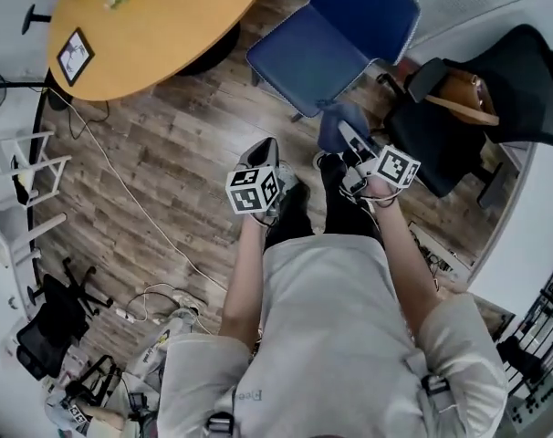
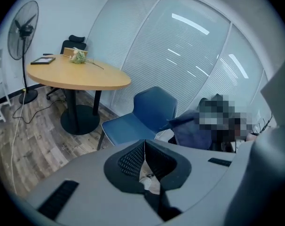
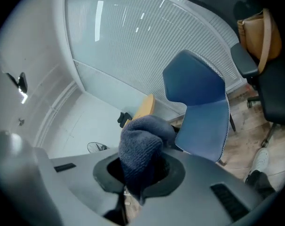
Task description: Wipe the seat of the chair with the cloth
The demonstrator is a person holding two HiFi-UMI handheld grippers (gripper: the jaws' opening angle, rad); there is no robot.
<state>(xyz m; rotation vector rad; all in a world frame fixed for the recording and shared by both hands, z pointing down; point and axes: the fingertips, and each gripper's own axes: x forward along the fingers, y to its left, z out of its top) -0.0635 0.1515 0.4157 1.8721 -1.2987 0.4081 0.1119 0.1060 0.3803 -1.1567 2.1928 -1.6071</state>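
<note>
The round pale-wood table stands well off to the left of and beyond the left gripper. The blue moulded-plastic chair with the flat seat is ahead of both grippers, well apart from them, and its seat is bare. The dark blue knitted cloth bulges up out of the right gripper, whose jaws are clamped on it. The left gripper's ribbed jaws meet at their tips and carry nothing. By my reading the step in hand is the approach: the cloth is gripped but not yet on the seat. The next move calls for reaching forward and down until the cloth lies flat on the seat, then sweeping across it. No brand or label reads; only black-and-white square markers on the gripper cubes, and faint shirt lettering too small to read
</note>
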